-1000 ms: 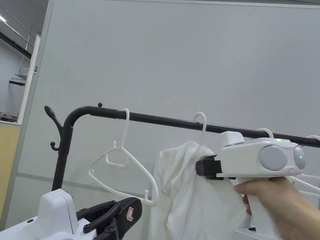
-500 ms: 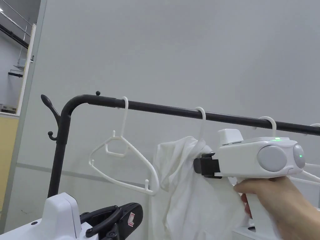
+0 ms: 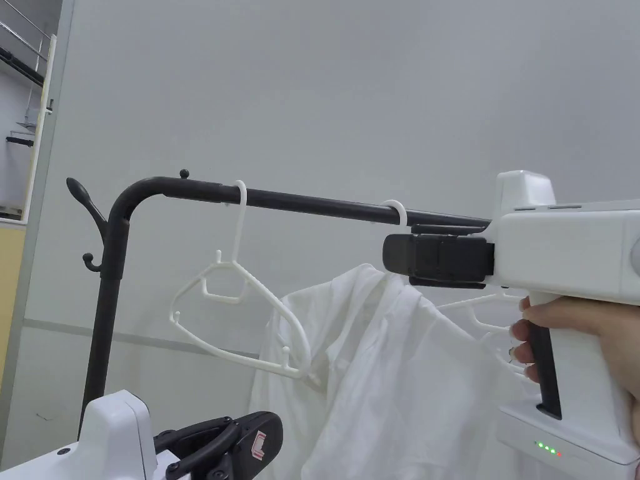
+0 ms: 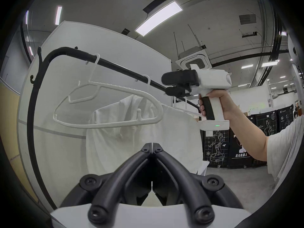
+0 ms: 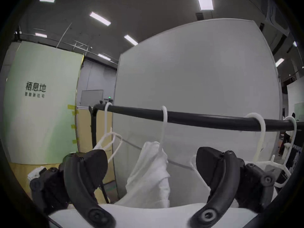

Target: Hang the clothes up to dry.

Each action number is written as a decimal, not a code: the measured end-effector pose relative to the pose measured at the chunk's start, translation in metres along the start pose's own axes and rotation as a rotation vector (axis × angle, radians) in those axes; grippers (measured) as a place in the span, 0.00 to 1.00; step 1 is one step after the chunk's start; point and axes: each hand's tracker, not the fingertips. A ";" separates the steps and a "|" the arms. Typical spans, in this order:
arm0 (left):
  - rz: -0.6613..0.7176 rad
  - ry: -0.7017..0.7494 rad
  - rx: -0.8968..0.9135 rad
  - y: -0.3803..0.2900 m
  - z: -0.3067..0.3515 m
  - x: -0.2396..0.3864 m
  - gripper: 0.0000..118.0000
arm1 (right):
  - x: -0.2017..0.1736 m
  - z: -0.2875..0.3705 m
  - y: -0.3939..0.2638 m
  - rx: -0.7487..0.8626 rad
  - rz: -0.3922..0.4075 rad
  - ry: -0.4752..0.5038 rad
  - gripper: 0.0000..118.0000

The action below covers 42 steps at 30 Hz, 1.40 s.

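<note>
Crossing mid-frame before a grey partition wall (image 3: 375,94), a black rail (image 3: 300,203) carries the white shirt (image 3: 387,375) at lower centre; the right gripper (image 5: 151,164) has spread jaws, the left gripper (image 4: 152,146) pressed-together jaws.

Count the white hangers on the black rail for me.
4. An empty hanger near the rail's bent end, a shirt hanger next, then two empty hangers at the other side. More may be hidden beyond the frame.
</note>
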 end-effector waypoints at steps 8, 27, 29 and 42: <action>-0.009 -0.011 -0.020 0.000 -0.001 0.000 0.01 | 0.003 0.041 -0.012 0.155 0.021 0.013 0.00; 0.011 -0.065 -0.129 -0.034 -0.004 -0.001 0.01 | -0.030 0.063 -0.203 -0.024 -0.056 0.252 0.00; 0.020 -0.073 -0.157 -0.044 -0.003 -0.002 0.01 | -0.027 0.060 -0.231 -0.052 -0.112 0.268 0.00; 0.093 -0.383 -0.359 -0.099 0.004 -0.015 0.01 | -0.018 0.057 -0.285 -0.076 -0.149 0.583 0.00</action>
